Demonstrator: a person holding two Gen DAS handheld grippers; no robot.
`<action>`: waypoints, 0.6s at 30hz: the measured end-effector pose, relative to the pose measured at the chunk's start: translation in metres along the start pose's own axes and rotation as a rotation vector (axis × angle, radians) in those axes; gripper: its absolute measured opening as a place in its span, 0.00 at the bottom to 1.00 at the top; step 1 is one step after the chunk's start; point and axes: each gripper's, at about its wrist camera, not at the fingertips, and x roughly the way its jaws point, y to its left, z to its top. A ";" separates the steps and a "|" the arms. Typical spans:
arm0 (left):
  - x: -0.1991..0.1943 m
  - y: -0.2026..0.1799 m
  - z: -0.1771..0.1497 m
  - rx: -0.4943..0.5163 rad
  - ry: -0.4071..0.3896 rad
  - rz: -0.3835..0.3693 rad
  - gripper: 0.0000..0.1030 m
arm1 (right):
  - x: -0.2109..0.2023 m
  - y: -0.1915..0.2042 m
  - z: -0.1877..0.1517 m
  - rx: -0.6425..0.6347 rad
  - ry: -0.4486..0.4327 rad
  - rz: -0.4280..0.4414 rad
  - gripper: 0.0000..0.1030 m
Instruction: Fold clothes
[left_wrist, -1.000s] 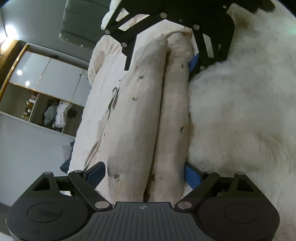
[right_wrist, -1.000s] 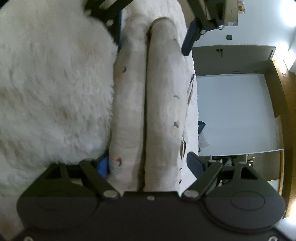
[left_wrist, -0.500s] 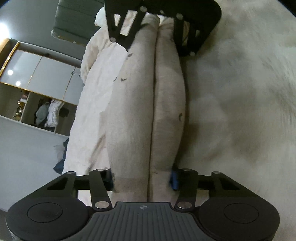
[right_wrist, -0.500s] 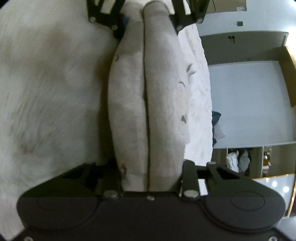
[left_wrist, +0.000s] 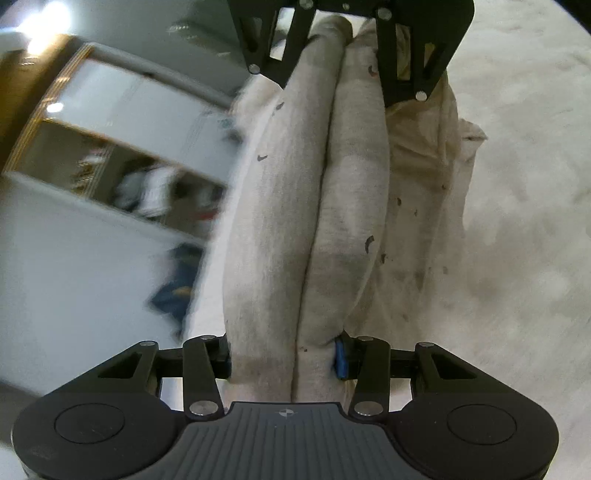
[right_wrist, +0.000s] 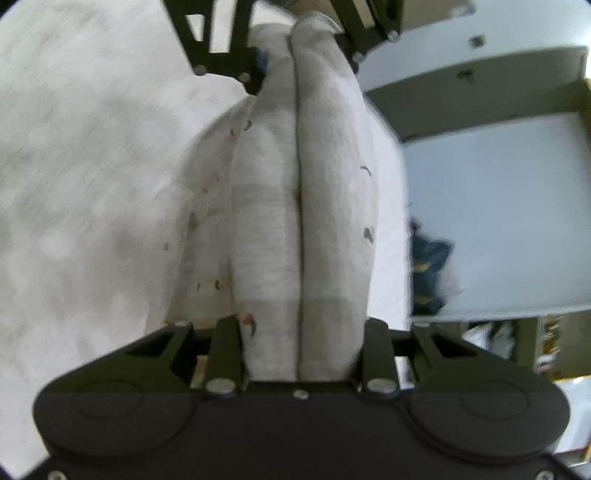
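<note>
Cream garment (left_wrist: 314, 221) x1, 2 folds | L gripper (left_wrist: 284, 360) + R gripper (right_wrist: 301, 347) both pinching it

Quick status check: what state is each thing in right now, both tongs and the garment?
Left tongs: shut on the cream garment's doubled edge.
Right tongs: shut on the same edge, opposite end.
Cream garment: folded double, stretched between both tongs, rest hanging loose.
White fluffy blanket: spread underneath.

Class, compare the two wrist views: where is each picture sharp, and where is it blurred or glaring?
Left wrist: left gripper and folded garment fairly sharp, room behind smeared, lamp glare top left. Right wrist: right gripper clearer, fluffy blanket and background blurred.
</note>
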 end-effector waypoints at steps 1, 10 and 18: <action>-0.005 0.001 -0.008 0.005 0.004 0.018 0.40 | -0.002 0.007 0.017 -0.011 -0.014 -0.026 0.27; -0.091 -0.146 -0.196 0.063 0.125 0.121 0.44 | 0.008 0.175 0.159 -0.105 -0.099 -0.104 0.31; -0.100 -0.327 -0.274 0.009 0.250 0.063 0.54 | 0.050 0.387 0.173 -0.181 -0.129 -0.038 0.55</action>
